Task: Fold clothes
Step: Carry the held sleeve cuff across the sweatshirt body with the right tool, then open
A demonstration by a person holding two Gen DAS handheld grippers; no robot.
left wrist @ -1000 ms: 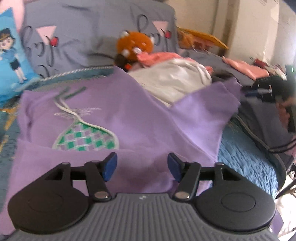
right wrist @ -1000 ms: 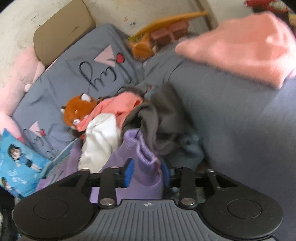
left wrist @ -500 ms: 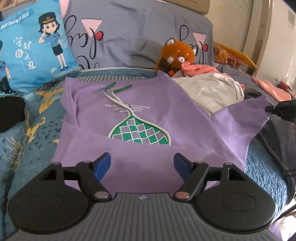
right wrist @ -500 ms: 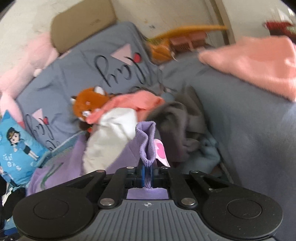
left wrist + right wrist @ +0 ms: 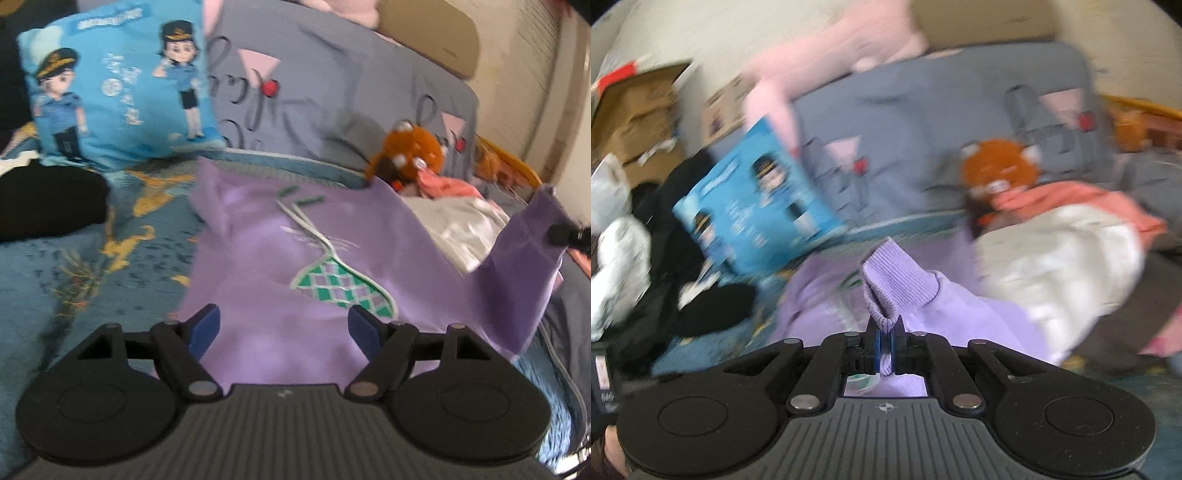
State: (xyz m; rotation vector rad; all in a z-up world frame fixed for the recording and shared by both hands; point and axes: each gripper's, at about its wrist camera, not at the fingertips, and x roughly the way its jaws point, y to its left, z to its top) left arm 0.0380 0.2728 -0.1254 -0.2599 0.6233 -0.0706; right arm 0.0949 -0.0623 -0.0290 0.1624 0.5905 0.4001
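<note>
Left gripper (image 5: 284,330) hung w/ jaws wide apart over purple sweatshirt (image 5: 295,266), spread flat mid-bed. Right gripper (image 5: 884,341) was clamped on its ribbed cuff (image 5: 897,284), sleeve lifted at right. Blue cushion (image 5: 118,85) far left, plush toy (image 5: 410,151) far right.

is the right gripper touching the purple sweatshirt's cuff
Touching. The right wrist view shows the right gripper with its jaws closed on the ribbed cuff of the purple sweatshirt, fabric pinched between the pads.
</note>
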